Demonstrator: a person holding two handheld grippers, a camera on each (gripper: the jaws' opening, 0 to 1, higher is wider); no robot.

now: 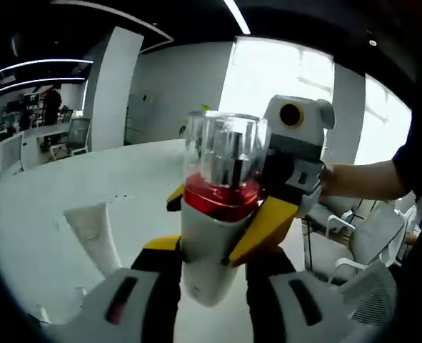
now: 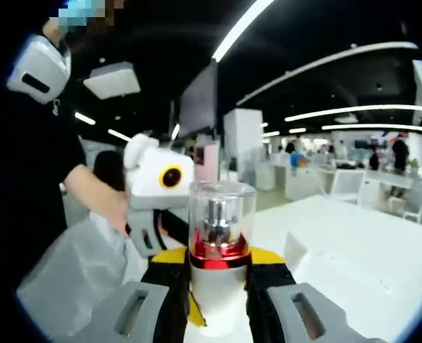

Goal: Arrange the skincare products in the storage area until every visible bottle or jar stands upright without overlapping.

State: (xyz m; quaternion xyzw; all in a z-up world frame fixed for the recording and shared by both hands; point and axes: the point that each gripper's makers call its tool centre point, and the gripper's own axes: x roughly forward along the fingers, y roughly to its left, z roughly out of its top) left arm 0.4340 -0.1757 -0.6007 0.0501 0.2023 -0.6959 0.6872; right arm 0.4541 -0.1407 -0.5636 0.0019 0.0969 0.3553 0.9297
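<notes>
In the left gripper view, the left tool (image 1: 209, 275) is sitting nearest the camera, its two grey-and-black jaws closing on the white lower body of a bottle with a red metallic band and a clear plastic cap (image 1: 218, 207). The bottle is standing up between the jaws, above the white counter (image 1: 61, 207). The right tool (image 1: 228, 221) is reaching in from the right, its yellow-tipped fingers (image 1: 268, 225) pressing against the bottle just under the red band. A person's hand (image 1: 339, 180) is holding that tool.

In the right gripper view, the right tool (image 2: 214, 304) is gripping the same bottle (image 2: 218, 250) at its white base. The left tool (image 2: 196, 261) is clamping it from behind, held by a person's hand (image 2: 118, 211). White counter (image 2: 368, 243) is stretching to the right.
</notes>
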